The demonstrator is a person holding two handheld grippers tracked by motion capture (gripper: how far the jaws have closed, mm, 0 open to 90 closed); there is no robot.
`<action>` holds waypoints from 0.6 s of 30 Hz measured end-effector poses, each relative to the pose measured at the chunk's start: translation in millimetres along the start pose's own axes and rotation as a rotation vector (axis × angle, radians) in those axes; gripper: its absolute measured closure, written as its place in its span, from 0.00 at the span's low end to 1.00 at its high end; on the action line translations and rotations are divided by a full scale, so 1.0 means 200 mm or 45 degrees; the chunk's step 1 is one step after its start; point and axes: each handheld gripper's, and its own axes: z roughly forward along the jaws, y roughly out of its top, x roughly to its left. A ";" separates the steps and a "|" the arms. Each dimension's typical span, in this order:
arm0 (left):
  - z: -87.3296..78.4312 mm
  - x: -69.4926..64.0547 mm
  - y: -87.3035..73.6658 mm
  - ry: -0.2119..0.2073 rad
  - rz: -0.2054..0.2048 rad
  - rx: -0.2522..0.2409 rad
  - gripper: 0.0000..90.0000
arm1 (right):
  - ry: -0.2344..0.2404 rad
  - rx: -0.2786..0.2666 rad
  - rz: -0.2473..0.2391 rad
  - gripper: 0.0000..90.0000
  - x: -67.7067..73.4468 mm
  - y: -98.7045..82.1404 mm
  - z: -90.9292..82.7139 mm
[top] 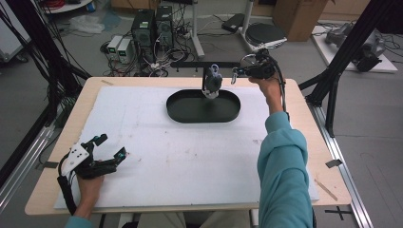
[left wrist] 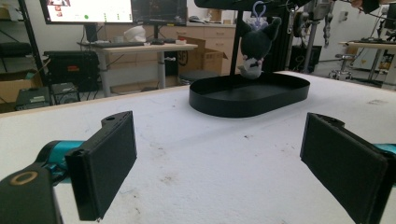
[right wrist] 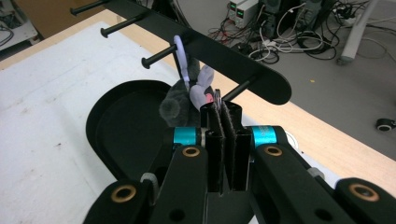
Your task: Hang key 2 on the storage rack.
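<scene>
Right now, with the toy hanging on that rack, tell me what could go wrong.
1. The plush toy hangs from one peg by a thin lilac loop; a nudge along the peg might slide it off, though it would likely drop into the black tray below.
2. The right tongs sit shut right beside the toy and under the rack bar; lifting carelessly could knock either.
3. The left tongs rest open far away, so they cannot steady anything quickly.

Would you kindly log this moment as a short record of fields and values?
Surface: white mat on a wooden table
Tray: black, oval
Plush toy: hangs by a purple loop from a peg on the black rack, above the tray
Left gripper: open, low over the mat
Right gripper: jaws closed, beside the toy
</scene>
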 end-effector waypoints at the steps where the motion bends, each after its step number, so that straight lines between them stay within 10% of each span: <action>1: 0.00 0.00 0.00 -0.001 0.000 0.001 0.12 | 0.000 -0.004 0.000 0.99 0.00 0.00 0.00; 18: 0.00 0.00 0.00 -0.001 -0.004 -0.003 0.12 | -0.033 -0.029 -0.006 0.98 -0.04 -0.02 0.04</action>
